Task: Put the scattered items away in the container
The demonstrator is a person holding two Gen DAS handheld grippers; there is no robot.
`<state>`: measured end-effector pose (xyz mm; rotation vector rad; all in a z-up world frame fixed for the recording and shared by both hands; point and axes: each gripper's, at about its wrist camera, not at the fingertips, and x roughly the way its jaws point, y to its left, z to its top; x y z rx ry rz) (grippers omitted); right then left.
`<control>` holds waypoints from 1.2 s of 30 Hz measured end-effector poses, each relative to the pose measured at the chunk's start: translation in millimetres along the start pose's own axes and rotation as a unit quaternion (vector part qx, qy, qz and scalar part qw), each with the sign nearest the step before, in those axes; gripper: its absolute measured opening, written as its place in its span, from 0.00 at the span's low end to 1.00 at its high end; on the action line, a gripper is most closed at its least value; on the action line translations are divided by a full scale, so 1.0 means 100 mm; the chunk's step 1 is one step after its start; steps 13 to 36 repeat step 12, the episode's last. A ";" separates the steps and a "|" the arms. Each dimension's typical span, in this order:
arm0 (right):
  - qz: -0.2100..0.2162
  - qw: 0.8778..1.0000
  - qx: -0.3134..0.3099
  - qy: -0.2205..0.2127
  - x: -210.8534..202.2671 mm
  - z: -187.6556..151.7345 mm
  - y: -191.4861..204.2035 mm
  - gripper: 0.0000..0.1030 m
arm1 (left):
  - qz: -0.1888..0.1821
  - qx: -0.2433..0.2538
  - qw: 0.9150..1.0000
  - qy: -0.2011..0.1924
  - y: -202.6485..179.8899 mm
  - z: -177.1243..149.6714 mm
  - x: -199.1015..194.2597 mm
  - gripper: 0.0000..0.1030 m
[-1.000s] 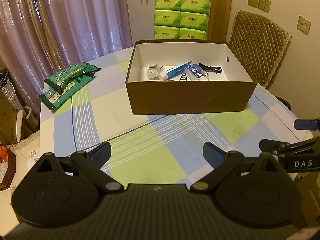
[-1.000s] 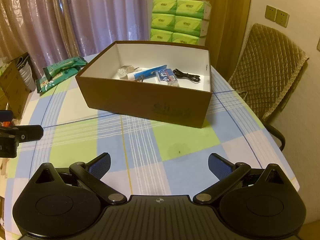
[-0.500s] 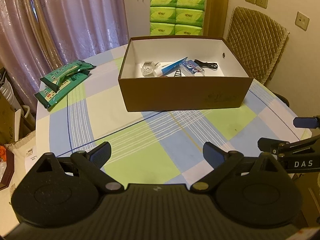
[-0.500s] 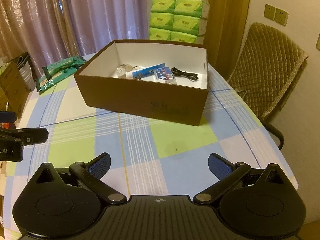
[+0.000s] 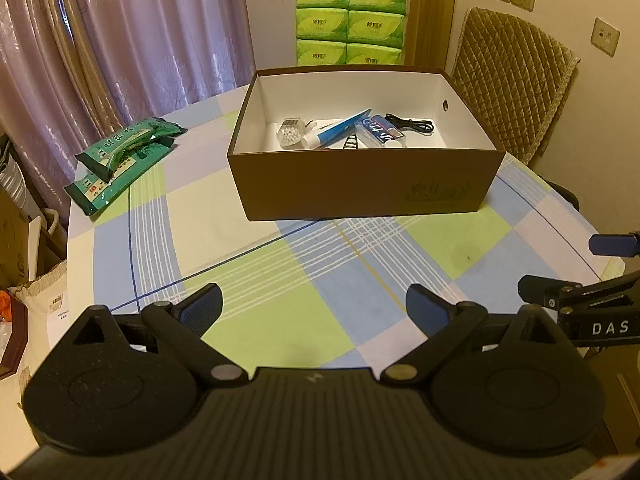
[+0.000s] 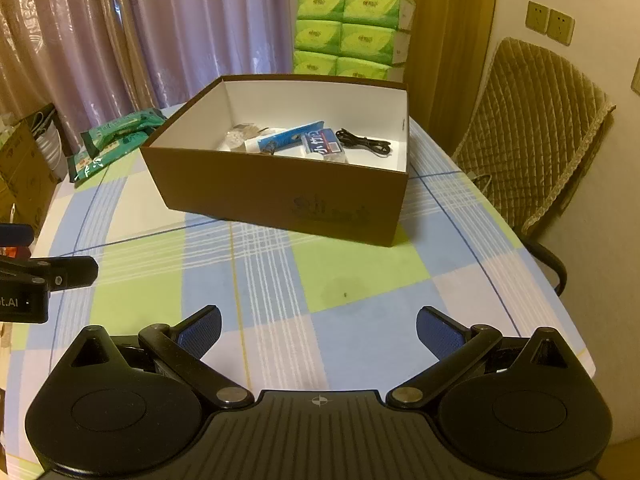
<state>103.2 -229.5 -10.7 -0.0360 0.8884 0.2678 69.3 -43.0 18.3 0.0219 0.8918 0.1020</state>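
Two green foil packets [image 5: 124,156], stacked, far left of the checked tablecloth [image 5: 256,280], outside the container; long axes slant from near-left to far-right, toward the box. Brown cardboard box with white interior [image 5: 360,184], centre-rear, holding a blue toothpaste tube [image 5: 340,130], a black cable [image 5: 412,124] and small sundries. Left gripper [image 5: 314,308]: fingers spread wide, empty, over the near edge; packets lie ahead and to its left. Right gripper [image 6: 318,326]: likewise released and empty. Judged: left hand nearer the packets.
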 end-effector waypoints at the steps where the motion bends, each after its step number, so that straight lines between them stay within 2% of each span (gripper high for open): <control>1: 0.000 1.000 0.000 0.000 0.00 0.00 -0.01 0.98 | 0.000 0.000 1.000 0.000 0.00 0.00 0.01 0.94; 36: 0.002 1.000 0.000 0.004 0.05 0.05 -0.07 0.98 | 0.000 0.002 1.000 0.002 -0.07 0.06 0.09 0.94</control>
